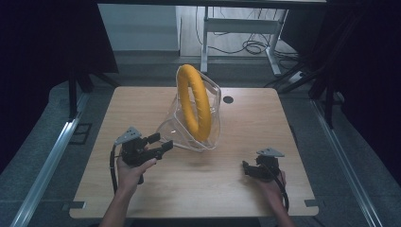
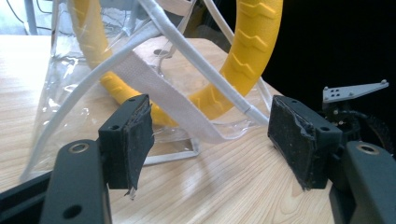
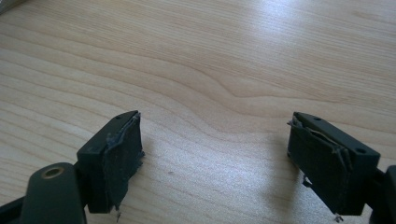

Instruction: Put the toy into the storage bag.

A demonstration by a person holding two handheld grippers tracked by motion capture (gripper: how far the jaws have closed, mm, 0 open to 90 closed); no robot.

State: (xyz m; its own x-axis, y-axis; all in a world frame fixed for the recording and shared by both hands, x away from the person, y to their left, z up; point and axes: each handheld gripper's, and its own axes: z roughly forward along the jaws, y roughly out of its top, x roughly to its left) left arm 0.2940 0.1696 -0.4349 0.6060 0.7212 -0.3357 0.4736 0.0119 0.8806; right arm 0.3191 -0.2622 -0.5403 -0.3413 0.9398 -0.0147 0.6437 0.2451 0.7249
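A yellow ribbed ring stands upright inside a clear plastic bag with white trim, near the middle of the wooden table. My left gripper is open, its tips just short of the bag's lower left corner. In the left gripper view the left gripper frames the bag's white strap, the yellow ring and the clear bag wall without touching them. My right gripper rests low at the front right, apart from the bag. It is open over bare wood.
A small dark cable hole sits in the table behind the bag. Beyond the far edge stand white desk legs and loose cables on the floor. The right gripper's grey plate shows past the left gripper's right jaw.
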